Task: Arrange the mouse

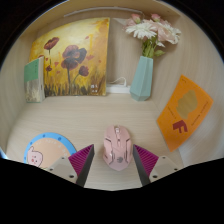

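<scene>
The gripper point(117, 162) is seen from its own camera, with its two fingers rising from the bottom of the view and spread apart. A magenta pad point(84, 155) is carried on the inner face of the left finger, and a matching pad point(146, 157) on the right finger. A pink computer mouse point(117, 147) is found between the two fingers, resting on the pale table point(100, 115) with its long axis running away from the camera. A thin strip of table can be made out on each side between the mouse and the pads, so the mouse is not seen to be pressed; the gripper is held released about it.

To the left of the left finger, a round blue-rimmed mat with a pink pig figure point(43, 153) is laid flat on the table. To the right, beyond the right finger, an orange card point(183, 110) is seen lying tilted on the surface.

Farther back, a light teal vase point(142, 77) is set upright near the wall, and pale pink and white flowers point(152, 30) are held in it. Left of the vase, a yellow painting of purple flowers point(72, 57) is leaned against the wall. Just beside the painting's left edge, a small green book-like object point(35, 78) is stood upright; its exact kind cannot be told.
</scene>
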### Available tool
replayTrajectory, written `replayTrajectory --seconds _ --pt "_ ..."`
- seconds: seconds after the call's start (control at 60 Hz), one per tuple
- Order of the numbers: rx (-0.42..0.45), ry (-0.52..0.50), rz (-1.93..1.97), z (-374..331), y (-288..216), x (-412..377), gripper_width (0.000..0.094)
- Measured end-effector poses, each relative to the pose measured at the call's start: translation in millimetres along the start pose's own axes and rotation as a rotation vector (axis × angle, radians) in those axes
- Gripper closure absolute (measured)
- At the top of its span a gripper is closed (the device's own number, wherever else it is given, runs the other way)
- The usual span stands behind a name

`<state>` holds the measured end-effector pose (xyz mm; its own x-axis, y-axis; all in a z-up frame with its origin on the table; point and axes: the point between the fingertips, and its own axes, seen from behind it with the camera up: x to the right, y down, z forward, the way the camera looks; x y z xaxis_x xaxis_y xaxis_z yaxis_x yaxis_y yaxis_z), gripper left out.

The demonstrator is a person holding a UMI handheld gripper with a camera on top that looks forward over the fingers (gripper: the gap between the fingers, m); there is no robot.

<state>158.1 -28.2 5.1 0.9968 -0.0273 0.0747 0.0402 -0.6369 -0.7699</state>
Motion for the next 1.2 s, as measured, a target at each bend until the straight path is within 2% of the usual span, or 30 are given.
replayTrajectory --seconds 0.183,0.333,0.483,0.617,0.683,0.8,0.967,1.1,1.167,1.2 --pt "-0.024 -0.012 0.011 30.6 -13.5 -0.6 0.0188" --pt "-0.038 0.023 0.028 37.3 -11.4 8.4 0.0368" --pt "-0.029 0.030 0.027 38.0 -11.0 9.3 0.0431" --pt "-0.107 0.037 0.054 36.5 -6.9 8.9 0.0551" --pt "-0.129 0.034 0.076 27.7 -17.4 7.9 0.0552" --pt "-0.017 0.046 0.077 -13.1 -88.0 3.8 0.0552" --pt "0.165 -0.003 0.077 -87.8 -187.9 -39.7 0.0553" --pt "0.248 -0.063 0.045 -135.0 -213.1 -96.4 0.0551" --pt "0.267 -0.091 0.012 -145.1 -201.8 -127.1 0.0552" --pt "0.249 -0.106 -0.005 -144.9 -190.3 -140.1 0.0552"
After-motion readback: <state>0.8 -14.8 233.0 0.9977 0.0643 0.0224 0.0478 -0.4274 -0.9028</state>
